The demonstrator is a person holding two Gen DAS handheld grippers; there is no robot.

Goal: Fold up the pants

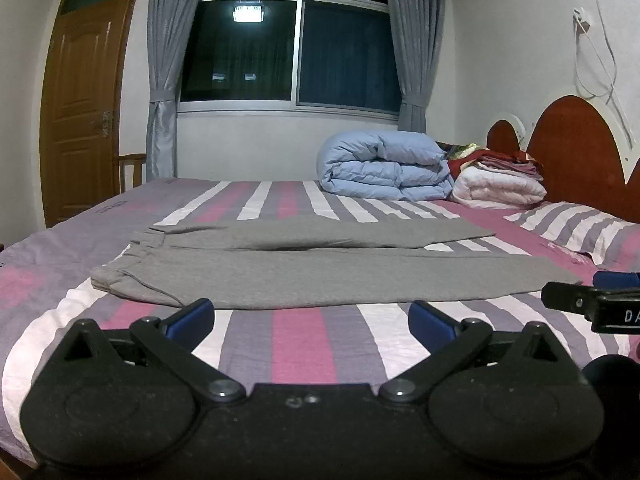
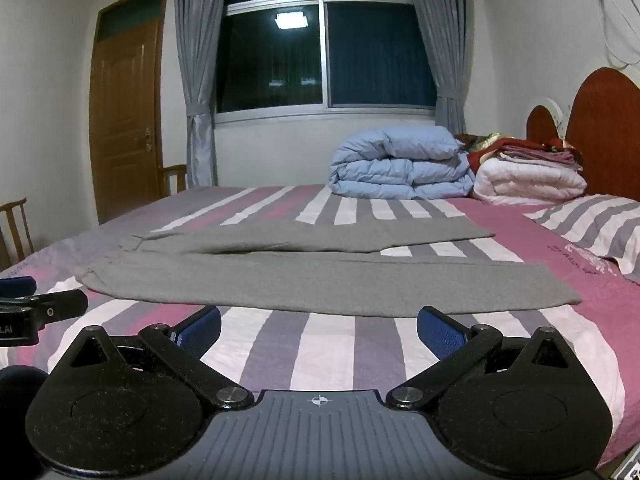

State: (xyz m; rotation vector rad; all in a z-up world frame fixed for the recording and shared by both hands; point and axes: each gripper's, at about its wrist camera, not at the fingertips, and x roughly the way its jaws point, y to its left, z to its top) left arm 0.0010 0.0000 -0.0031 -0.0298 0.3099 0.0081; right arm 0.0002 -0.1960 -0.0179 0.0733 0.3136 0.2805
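Grey pants [image 1: 304, 272] lie spread flat on the striped bed [image 1: 296, 344], waistband at the left, both legs running to the right, the far leg angled away. They also show in the right wrist view [image 2: 320, 280]. My left gripper [image 1: 312, 318] is open and empty, just short of the pants' near edge. My right gripper [image 2: 319, 326] is open and empty, also just short of the near leg. The right gripper shows at the right edge of the left wrist view [image 1: 592, 304], and the left gripper at the left edge of the right wrist view [image 2: 36, 308].
A folded blue duvet [image 1: 384, 168] and a stack of white and red bedding [image 1: 500, 180] sit at the far side by the headboard [image 1: 576, 152]. A striped pillow [image 1: 580, 228] lies at the right. A door [image 1: 80, 112], a wooden chair [image 2: 16, 224] and a window [image 1: 288, 48] are beyond the bed.
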